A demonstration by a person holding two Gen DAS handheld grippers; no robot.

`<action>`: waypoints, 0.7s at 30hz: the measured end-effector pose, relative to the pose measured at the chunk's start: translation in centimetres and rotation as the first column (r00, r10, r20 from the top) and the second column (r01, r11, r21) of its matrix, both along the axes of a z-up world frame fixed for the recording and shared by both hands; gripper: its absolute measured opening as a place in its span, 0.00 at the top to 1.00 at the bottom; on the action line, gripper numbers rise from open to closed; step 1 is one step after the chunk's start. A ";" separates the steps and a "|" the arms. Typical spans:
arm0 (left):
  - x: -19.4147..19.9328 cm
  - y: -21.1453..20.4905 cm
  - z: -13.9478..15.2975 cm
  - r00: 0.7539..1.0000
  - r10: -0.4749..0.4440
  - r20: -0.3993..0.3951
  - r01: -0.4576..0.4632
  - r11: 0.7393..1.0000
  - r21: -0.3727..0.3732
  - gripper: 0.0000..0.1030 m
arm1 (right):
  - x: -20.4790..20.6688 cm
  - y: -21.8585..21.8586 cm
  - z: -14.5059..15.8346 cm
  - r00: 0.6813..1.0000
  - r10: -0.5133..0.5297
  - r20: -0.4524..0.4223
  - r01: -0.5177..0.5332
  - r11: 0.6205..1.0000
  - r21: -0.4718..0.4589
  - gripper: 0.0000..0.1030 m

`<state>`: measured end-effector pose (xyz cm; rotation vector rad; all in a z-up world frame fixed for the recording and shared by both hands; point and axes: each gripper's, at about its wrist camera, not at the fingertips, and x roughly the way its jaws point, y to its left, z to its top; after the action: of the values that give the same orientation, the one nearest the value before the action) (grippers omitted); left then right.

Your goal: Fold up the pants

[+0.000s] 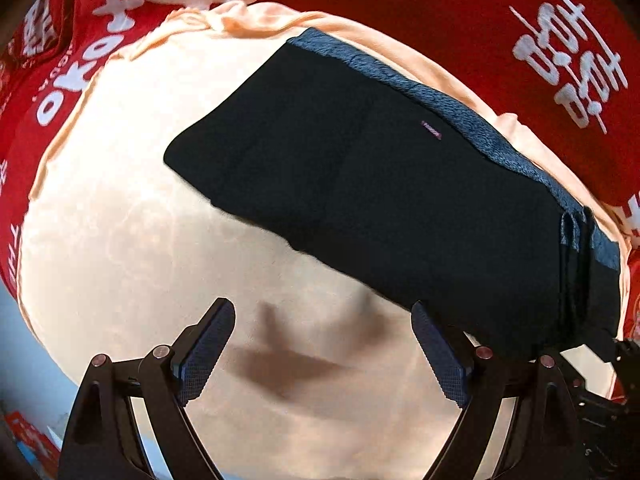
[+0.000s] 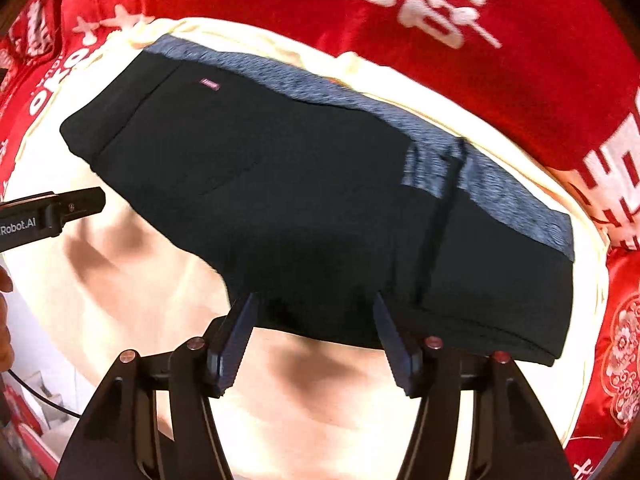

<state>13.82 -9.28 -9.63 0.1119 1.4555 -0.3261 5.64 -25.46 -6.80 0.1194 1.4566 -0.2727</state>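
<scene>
Left gripper (image 1: 322, 346) being held spread wide and empty over smooth cream cloth (image 1: 120, 220), right gripper (image 2: 314, 340) likewise gaping at the near edge of folded black pants (image 2: 288, 200), heathered grey waistband (image 2: 360, 104) being shown farthest, red printed fabric (image 2: 520, 60) beyond.

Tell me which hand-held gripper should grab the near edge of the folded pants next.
Right, probably. The right hand-held gripper is open with its fingertips already at the near edge of the black pants. The left hand-held gripper, also open, hangs over bare cream sheet beside them.
</scene>
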 end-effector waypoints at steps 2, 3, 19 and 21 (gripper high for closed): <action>0.0 0.5 -0.1 1.000 0.012 -0.007 -0.012 1.000 -0.020 0.12 | 0.3 0.1 -0.6 1.000 0.004 -0.015 -0.004 1.000 0.012 0.37; 0.1 0.8 -0.3 1.000 0.018 -0.020 -0.019 0.999 -0.036 0.12 | 0.5 0.1 -1.0 1.000 0.001 -0.023 0.000 1.000 0.027 0.37; 1.0 3.7 -1.6 0.992 0.096 -0.077 -0.107 0.984 -0.146 0.12 | 0.1 -1.3 -4.0 0.995 -0.081 -0.050 0.087 0.989 0.119 0.26; 1.7 4.4 -1.3 0.989 0.134 -0.068 -0.144 0.973 -0.181 0.12 | 0.0 -1.1 -4.2 0.996 -0.077 -0.048 0.082 0.990 0.117 0.26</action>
<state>15.52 -4.84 -10.97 -0.1505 1.4716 -0.3510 5.61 -26.58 -11.04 0.2702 1.5128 -0.2548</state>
